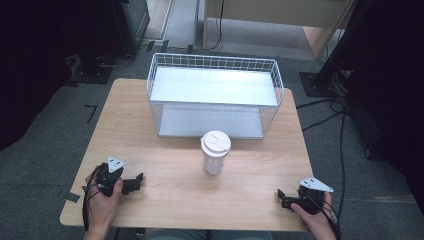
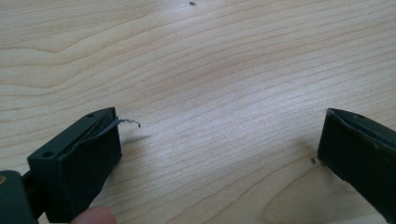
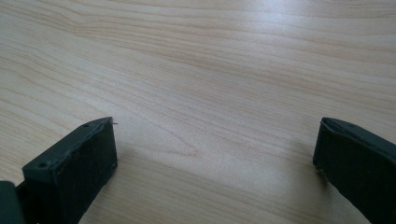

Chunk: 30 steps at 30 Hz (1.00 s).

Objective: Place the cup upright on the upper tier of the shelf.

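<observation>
Both our claws, left claw (image 1: 136, 181) and right claw (image 1: 283, 197), rest wide open and empty at the frame's bottom corners, flanking the lidded cup (image 1: 215, 152) centred on the desk (image 1: 170, 165) for an easy reach.

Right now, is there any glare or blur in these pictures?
High view: sharp, with glare on the wire basket's metal shelves. Left gripper view: a bright sheen on the table, near fingers soft. Right gripper view: glare along the top edge, fingers blurred.

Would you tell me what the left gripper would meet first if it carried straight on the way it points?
Probably nothing soon: the left gripper points right along the bare table, passing nearer the person than the lidded cup.
</observation>
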Tool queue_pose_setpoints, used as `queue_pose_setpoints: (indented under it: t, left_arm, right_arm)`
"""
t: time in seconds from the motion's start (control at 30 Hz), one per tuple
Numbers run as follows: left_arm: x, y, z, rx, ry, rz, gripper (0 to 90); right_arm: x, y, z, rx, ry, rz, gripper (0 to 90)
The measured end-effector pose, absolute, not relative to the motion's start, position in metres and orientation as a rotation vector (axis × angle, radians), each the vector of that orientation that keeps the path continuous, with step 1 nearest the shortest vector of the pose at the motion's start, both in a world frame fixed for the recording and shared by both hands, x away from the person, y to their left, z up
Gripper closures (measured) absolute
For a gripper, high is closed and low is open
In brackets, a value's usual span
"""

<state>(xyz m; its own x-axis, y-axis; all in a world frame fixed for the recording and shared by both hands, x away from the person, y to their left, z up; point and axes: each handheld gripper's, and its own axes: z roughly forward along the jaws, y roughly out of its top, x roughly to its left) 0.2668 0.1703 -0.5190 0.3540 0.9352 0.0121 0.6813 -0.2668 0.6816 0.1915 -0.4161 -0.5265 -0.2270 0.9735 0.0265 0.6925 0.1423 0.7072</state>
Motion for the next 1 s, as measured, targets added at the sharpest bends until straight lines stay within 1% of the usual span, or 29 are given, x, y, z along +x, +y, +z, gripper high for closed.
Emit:
queue_pose_setpoints:
  t: [0.37, 0.57, 0.73, 1.0]
  left_arm:
    - [0.270, 0.168, -0.519, 2.024, 1.425, 0.578, 0.0]
    - [0.269, 0.167, -0.519, 2.025, 1.422, 0.575, 0.0]
    - [0.269, 0.167, -0.519, 2.025, 1.422, 0.575, 0.0]
    - [0.269, 0.167, -0.519, 2.025, 1.422, 0.575, 0.0]
  right_arm:
    - [0.190, -0.407, -0.524, 1.594, 1.950, 0.850, 0.0]
    - [0.196, -0.386, -0.510, 1.577, 1.955, 0.959, 0.0]
    - [0.202, -0.365, -0.505, 1.532, 1.943, 0.975, 0.0]
    - [0.209, -0.345, -0.503, 1.479, 2.001, 0.997, 0.0]
